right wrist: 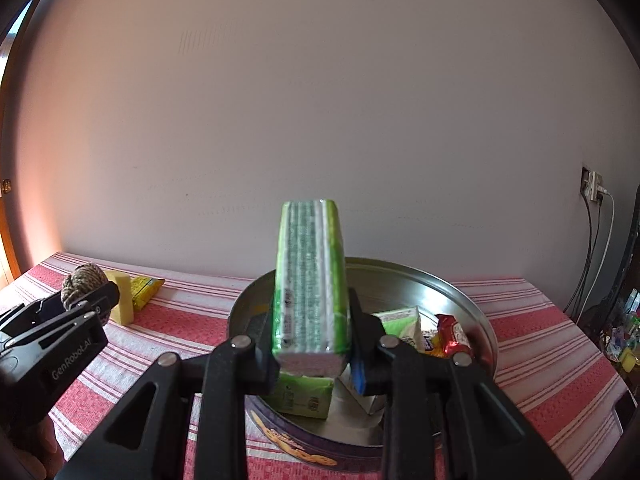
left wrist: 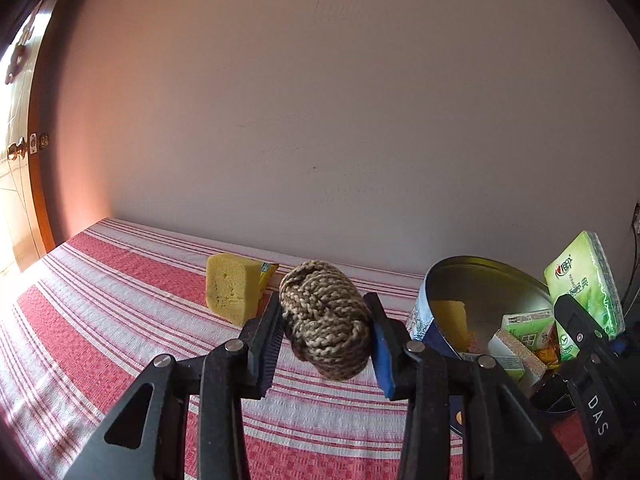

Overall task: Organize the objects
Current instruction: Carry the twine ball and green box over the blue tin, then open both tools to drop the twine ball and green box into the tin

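Left gripper (left wrist: 326, 340) marked "GenRoboLAI" clamps rope ball (left wrist: 325, 320); right gripper (right wrist: 310, 344) marked "DAS" clamps tissue pack (right wrist: 310, 280).

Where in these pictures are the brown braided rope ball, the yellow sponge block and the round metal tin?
Brown braided rope ball (left wrist: 325, 320), left wrist view, middle of its braid.
Yellow sponge block (left wrist: 229, 289), left wrist view, front face.
Round metal tin (right wrist: 472, 304), right wrist view, bare inner wall.

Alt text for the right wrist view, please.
The right tongs grip a green tissue pack above a round metal tin holding snack packets. At far left, the left tongs hold a ball of twine over the red striped cloth.
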A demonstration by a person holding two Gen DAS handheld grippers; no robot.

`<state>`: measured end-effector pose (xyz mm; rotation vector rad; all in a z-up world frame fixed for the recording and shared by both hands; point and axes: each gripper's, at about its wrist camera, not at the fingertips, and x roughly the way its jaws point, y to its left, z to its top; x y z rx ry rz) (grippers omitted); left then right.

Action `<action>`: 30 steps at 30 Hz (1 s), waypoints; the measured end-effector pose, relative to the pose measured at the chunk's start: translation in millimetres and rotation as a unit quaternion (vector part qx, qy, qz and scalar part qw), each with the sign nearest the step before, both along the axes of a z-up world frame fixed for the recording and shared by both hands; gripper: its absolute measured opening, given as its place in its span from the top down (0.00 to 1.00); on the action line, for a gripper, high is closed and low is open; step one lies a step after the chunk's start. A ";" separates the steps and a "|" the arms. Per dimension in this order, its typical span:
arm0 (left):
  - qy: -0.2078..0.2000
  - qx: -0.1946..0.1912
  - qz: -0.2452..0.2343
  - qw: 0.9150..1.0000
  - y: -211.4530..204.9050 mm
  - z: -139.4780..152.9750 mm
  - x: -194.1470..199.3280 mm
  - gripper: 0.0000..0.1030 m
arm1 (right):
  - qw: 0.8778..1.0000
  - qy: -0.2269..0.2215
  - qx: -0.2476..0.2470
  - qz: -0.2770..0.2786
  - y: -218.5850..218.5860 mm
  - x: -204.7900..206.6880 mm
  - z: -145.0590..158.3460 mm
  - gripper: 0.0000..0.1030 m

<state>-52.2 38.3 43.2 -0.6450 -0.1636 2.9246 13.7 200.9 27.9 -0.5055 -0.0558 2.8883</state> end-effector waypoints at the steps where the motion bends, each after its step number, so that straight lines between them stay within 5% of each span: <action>1: 0.001 0.000 -0.005 1.000 1.9 -0.6 -2.6 0.60 | 1.000 0.000 0.000 -0.003 4.7 0.4 0.3 0.74; 16: 0.014 -0.005 -0.073 0.997 77.5 8.4 -12.3 0.60 | 0.997 -0.010 0.021 -0.068 78.3 -13.7 -0.4 0.74; 30: -0.020 -0.004 -0.090 0.996 120.5 -10.3 -44.8 0.60 | 0.994 -0.046 0.048 -0.091 116.7 -39.2 -18.7 0.74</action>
